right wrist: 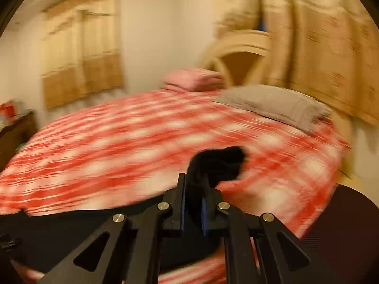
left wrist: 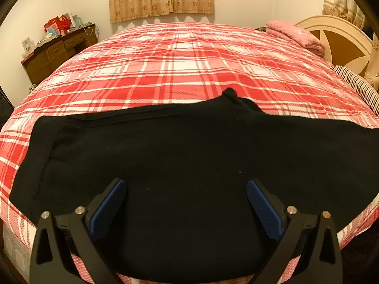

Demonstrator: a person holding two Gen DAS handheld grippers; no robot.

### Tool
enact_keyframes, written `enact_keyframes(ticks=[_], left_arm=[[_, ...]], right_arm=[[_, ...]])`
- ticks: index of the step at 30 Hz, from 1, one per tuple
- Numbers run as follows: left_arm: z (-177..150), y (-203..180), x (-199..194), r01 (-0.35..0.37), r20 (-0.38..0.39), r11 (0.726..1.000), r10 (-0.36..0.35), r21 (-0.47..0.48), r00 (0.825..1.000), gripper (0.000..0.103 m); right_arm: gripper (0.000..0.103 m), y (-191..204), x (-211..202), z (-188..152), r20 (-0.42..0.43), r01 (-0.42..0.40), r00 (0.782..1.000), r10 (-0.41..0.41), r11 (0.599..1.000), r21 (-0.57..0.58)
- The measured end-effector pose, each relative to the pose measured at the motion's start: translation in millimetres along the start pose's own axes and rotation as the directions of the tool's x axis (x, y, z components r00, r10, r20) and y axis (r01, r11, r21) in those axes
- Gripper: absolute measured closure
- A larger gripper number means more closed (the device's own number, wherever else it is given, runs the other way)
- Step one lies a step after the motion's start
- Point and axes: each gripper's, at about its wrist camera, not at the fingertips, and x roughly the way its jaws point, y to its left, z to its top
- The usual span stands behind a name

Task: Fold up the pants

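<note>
Black pants lie spread across the near part of a bed with a red and white plaid cover. My left gripper is open, its blue pads hovering just over the pants near the bed's front edge. My right gripper is shut on a bunch of the black pants fabric, lifted above the plaid cover; more black fabric trails to the left under the gripper. The right wrist view is motion-blurred.
A folded pink blanket and a striped pillow lie by the headboard at the right. A brown dresser with clutter stands at the left wall. A grey pillow shows in the right wrist view.
</note>
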Motion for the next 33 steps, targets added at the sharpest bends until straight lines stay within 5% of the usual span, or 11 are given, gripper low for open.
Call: enact_keyframes(ticks=[6, 13, 19, 24, 27, 28, 31, 33], left_arm=[[-1, 7, -2, 0.014, 0.007, 1.0, -0.013, -0.016, 1.0, 0.0], [-3, 12, -3, 0.032, 0.015, 0.999, -0.031, -0.014, 0.999, 0.0], [-4, 12, -1, 0.029, 0.023, 1.0, -0.029, 0.011, 0.999, 0.0], [-5, 11, -1, 0.027, 0.031, 0.999, -0.027, 0.027, 0.999, 0.0], [-4, 13, -2, 0.038, 0.029, 0.999, -0.038, 0.024, 0.999, 0.0], [-4, 13, -2, 0.038, 0.029, 0.999, -0.038, 0.023, 0.999, 0.0], [-4, 11, 0, 0.016, 0.025, 0.999, -0.017, 0.03, 1.0, 0.0], [-4, 8, 1, -0.001, 0.021, 0.999, 0.0, 0.04, 1.0, 0.0]], right_arm=[[0.093, 115, 6, -33, -0.08, -0.274, 0.961, 0.266, 0.952, -0.137], [0.093, 214, 32, -121, -0.25, -0.415, 0.902, 0.352, 0.868, -0.273], [0.089, 222, 34, -152, -0.257, -0.412, 0.905, 0.338, 0.844, -0.342], [0.031, 234, 23, -152, -0.323, -0.52, 0.849, 0.418, 0.773, -0.364], [0.031, 225, 4, -135, -0.318, -0.61, 0.787, 0.529, 0.741, -0.279], [0.031, 221, 0, -130, -0.293, -0.616, 0.784, 0.548, 0.747, -0.25], [0.032, 200, 8, -100, -0.214, -0.588, 0.804, 0.555, 0.797, -0.137], [0.044, 191, 28, -85, -0.189, -0.545, 0.829, 0.527, 0.837, -0.057]])
